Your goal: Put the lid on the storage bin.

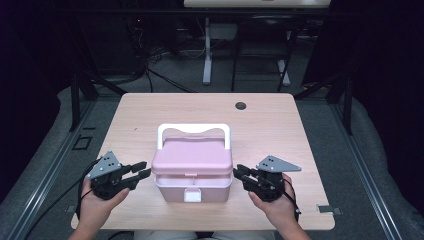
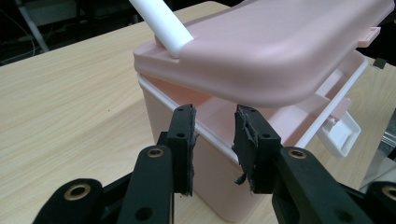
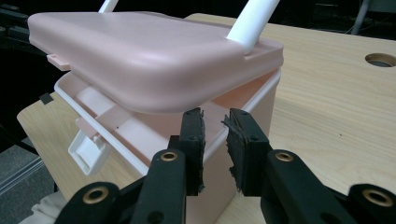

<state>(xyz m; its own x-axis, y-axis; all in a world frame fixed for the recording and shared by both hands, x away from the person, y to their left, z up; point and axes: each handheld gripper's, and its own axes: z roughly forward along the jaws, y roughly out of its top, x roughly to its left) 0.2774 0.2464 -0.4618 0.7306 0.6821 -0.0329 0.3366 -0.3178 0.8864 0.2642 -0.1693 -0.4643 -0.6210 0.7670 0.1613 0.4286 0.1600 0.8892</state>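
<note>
A pink box with a pink lid and an upright white handle stands near the front middle of the wooden table. Its white latch hangs loose at the front. The lid sits ajar, lifted off the box rim. My left gripper is at the box's left side, open, its tips just under the lid edge with nothing between them. My right gripper mirrors it on the right side, open, its tips under the lid.
A round cable hole lies at the table's far side. Bare tabletop stretches behind the box and to both sides. Beyond the table are a desk leg, floor cables and dark frame posts. Each gripper trails a cable off the front edge.
</note>
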